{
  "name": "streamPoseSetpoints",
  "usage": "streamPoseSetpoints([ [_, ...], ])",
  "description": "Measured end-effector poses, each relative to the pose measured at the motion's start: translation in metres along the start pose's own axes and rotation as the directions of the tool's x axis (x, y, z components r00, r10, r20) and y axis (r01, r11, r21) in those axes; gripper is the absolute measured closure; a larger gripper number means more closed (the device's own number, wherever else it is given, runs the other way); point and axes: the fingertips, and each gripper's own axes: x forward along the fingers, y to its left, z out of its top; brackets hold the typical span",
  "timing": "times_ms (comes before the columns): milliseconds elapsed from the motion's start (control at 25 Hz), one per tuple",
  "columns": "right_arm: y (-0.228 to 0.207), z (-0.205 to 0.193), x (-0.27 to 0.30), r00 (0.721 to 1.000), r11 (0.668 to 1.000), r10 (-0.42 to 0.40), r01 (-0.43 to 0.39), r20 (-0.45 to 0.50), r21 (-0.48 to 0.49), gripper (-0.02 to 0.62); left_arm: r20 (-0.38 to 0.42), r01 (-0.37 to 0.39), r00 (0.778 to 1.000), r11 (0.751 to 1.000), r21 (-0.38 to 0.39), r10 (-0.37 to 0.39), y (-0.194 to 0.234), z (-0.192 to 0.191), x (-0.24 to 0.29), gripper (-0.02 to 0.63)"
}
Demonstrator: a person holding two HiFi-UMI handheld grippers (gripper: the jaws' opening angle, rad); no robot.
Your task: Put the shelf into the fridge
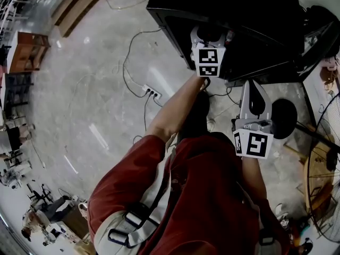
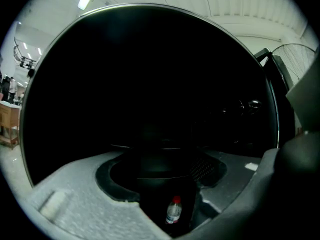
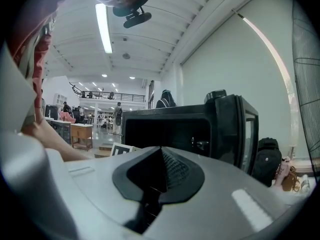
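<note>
The black fridge (image 1: pixel 255 20) stands at the top of the head view, its dark opening facing me. My left gripper (image 1: pixel 209 36) reaches into that opening. In the left gripper view nearly everything is black; the left gripper (image 2: pixel 167 174) has its jaws a little apart, closed on a dark pane, the shelf (image 2: pixel 165 159), whose thin edges barely show. A small bottle (image 2: pixel 173 210) shows low between the jaws. My right gripper (image 1: pixel 256 97) hangs in front of the fridge, shut and empty. In its own view the right gripper (image 3: pixel 160 169) points at the open fridge (image 3: pixel 170 129).
A power strip (image 1: pixel 151 93) and cables lie on the concrete floor left of the fridge. A standing fan (image 1: pixel 324 185) is at the right, with a black backpack (image 3: pixel 267 159) beside the fridge. A wooden cabinet (image 1: pixel 26 49) stands far left.
</note>
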Motion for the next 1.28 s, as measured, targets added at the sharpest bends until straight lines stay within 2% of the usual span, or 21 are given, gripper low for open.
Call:
streamPoseSetpoints([
  [400, -0.003, -0.003, -0.001, 1.000, 1.000, -0.019, 0.019, -0.002, 0.006, 0.595, -0.005, 0.035, 0.999, 0.999, 0.023, -0.035, -0.004, -0.001, -0.006, 0.319],
  [640, -0.002, -0.001, -0.012, 1.000, 0.999, -0.028, 0.027, 0.013, 0.021, 0.595, -0.015, 0.057, 0.998, 0.997, 0.058, -0.056, -0.010, -0.001, -0.031, 0.319],
  [920, 0.006, 0.003, -0.037, 0.998, 0.999, -0.030, 0.028, 0.049, 0.041, 0.595, -0.015, 0.047, 0.999, 0.997, 0.059, -0.046, -0.010, 0.006, -0.084, 0.319],
  [1280, 0.018, 0.000, -0.084, 0.997, 0.998, -0.025, 0.020, 0.072, 0.064, 0.595, 0.000, 0.059, 0.998, 0.994, 0.090, -0.059, -0.023, 0.023, -0.183, 0.319],
])
